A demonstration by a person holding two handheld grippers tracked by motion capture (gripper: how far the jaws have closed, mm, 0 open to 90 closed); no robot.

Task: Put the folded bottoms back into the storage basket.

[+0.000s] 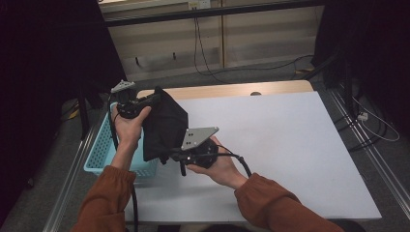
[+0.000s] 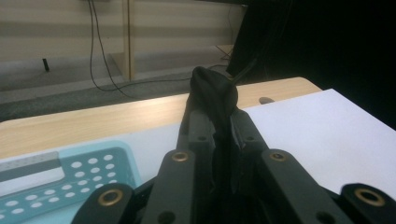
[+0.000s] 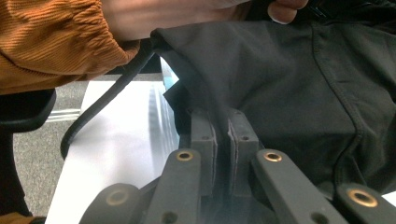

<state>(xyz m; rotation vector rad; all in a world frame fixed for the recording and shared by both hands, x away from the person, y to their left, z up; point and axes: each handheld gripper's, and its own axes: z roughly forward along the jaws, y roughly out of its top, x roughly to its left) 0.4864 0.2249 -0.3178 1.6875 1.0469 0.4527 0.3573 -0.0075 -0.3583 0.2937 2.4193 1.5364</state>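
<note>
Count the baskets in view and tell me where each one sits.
1. A light blue perforated basket sits at the left edge of the white table, partly behind the black cloth and the left hand; nothing else looks like one.

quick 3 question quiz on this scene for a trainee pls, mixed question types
1. True or false: both grippers are shut on the black cloth.
2. What stands at the table's left edge, below the cloth? A) a blue perforated basket B) a red bucket C) a cardboard box
3. Fill in: the person's sleeves are ____ in colour.

Key
1. True: the left gripper pinches a bunched fold, and the right gripper pinches an edge.
2. A, the blue basket.
3. Orange, as on the sleeve.
</note>
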